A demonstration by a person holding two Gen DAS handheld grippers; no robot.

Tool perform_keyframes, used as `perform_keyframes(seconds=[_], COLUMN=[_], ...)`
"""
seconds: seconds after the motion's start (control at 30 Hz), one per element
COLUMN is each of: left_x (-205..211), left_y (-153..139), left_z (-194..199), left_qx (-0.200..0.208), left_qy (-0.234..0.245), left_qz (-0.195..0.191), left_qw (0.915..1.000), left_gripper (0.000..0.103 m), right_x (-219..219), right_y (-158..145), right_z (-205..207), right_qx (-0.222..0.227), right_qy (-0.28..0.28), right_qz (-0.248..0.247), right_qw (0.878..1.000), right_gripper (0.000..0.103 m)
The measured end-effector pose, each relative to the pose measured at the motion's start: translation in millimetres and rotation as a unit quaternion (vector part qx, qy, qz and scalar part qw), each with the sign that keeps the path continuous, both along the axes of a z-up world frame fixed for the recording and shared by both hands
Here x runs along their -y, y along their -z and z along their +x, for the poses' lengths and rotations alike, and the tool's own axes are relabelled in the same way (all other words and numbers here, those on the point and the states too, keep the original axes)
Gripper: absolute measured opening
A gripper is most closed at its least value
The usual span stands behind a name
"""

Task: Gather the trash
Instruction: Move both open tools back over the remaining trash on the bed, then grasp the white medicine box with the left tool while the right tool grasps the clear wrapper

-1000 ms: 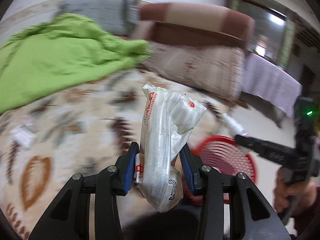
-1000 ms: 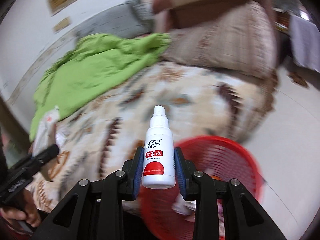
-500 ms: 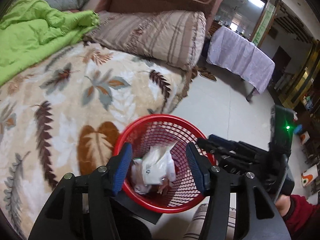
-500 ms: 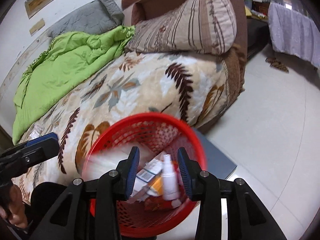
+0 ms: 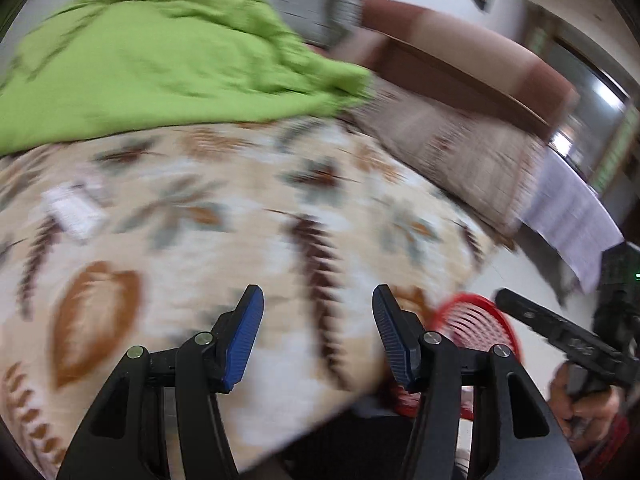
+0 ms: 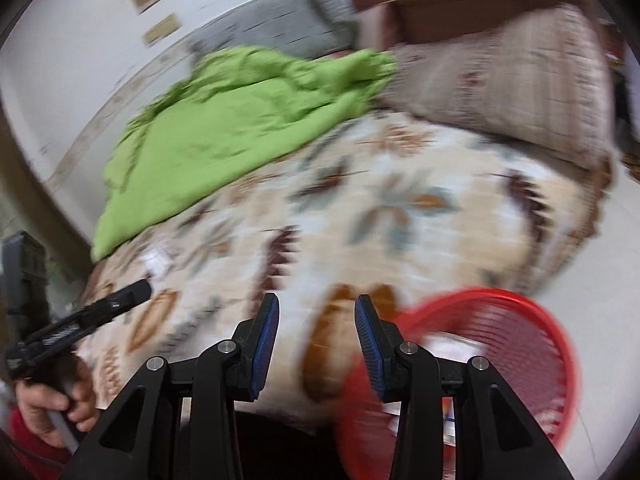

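Both views are blurred by motion. My left gripper (image 5: 318, 312) is open and empty, above the leaf-patterned bedspread (image 5: 240, 240). A white piece of trash (image 5: 74, 212) lies on the bedspread at the left. The red mesh basket (image 5: 476, 320) stands on the floor at the lower right. My right gripper (image 6: 316, 320) is open and empty over the bed's edge, with the basket (image 6: 500, 360) just to its right. The basket holds whitish trash (image 6: 448, 344). The left gripper shows in the right wrist view (image 6: 120, 300), and the right gripper in the left wrist view (image 5: 532, 316).
A green blanket (image 5: 160, 60) covers the far part of the bed, with a grey pillow (image 5: 296, 4) and a striped brown pillow (image 6: 500, 80) behind. A table with a pale cloth (image 5: 568, 220) stands at the right. Tiled floor (image 6: 600, 272) lies beyond the basket.
Both grippers let their trash drop into the red basket half a second ago. They have since swung up and left, back over the bed, open and empty.
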State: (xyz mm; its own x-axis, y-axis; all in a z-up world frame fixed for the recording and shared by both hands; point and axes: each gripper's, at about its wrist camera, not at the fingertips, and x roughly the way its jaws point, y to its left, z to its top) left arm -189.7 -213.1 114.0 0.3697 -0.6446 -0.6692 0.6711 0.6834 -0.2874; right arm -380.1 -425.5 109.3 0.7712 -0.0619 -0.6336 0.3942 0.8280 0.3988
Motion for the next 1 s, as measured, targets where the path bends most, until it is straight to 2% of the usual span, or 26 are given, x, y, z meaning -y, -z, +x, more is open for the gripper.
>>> perform_keyframes(seconds=[0.1,0.17,0.3,0.33,0.43,0.5,0.57,0.63,0.73,0.93,0.97,1.0], left_x=[-44.9,-76.9,-121.6,-133.0,-163.3,-177.3,-191.8,-201.5,-208.9,-216.4,-216.9,-217.3], left_y=[2.4,7.9,23.6,29.6,43.5,53.9,57.6,58.5,60.6,70.4,70.2,69.5], left_z=[36.0,64.4,109.4,120.5,140.1,150.8,158.4,160.7,167.1,175.7,176.2,176.2], left_qx=[0.003,0.006,0.019,0.021,0.037,0.035,0.019,0.023,0.018,-0.012,-0.012,-0.01], left_qy=[-0.073,-0.134,-0.235,-0.263,-0.322,-0.343,-0.358,-0.375,-0.389,-0.393,-0.393,-0.392], left_qz=[-0.004,-0.005,0.012,0.017,0.019,0.029,0.019,0.02,0.022,0.016,0.014,0.013], left_qw=[0.9973,0.9909,0.9718,0.9644,0.9457,0.9381,0.9333,0.9265,0.921,0.9192,0.9195,0.9197], left_gripper=[0.056,0.056,0.056,0.056,0.056,0.056,0.056,0.056,0.056,0.056,0.056,0.056], right_x=[-25.0,-48.2,-84.6,-97.1,-122.7,-141.2,-159.6,-173.5,-189.2,-211.3,-213.3,-213.4], right_y=[-3.3,-5.0,-7.1,-6.7,-0.1,8.5,20.9,32.4,45.4,74.2,79.4,81.6], right_z=[41.8,80.9,150.7,175.7,229.6,270.2,314.1,350.6,391.3,451.0,459.7,463.3], right_qx=[-0.002,-0.01,-0.014,-0.011,-0.016,-0.022,-0.033,-0.044,-0.051,-0.078,-0.082,-0.084], right_qy=[-0.043,-0.08,-0.132,-0.148,-0.179,-0.204,-0.225,-0.242,-0.254,-0.257,-0.258,-0.26], right_qz=[-0.004,-0.017,-0.023,-0.027,-0.037,-0.044,-0.055,-0.064,-0.074,-0.11,-0.113,-0.113], right_qw=[0.999,0.997,0.991,0.989,0.983,0.978,0.972,0.967,0.963,0.957,0.956,0.955], right_gripper=[0.042,0.042,0.044,0.048,0.052,0.056,0.056,0.056,0.056,0.056,0.054,0.044])
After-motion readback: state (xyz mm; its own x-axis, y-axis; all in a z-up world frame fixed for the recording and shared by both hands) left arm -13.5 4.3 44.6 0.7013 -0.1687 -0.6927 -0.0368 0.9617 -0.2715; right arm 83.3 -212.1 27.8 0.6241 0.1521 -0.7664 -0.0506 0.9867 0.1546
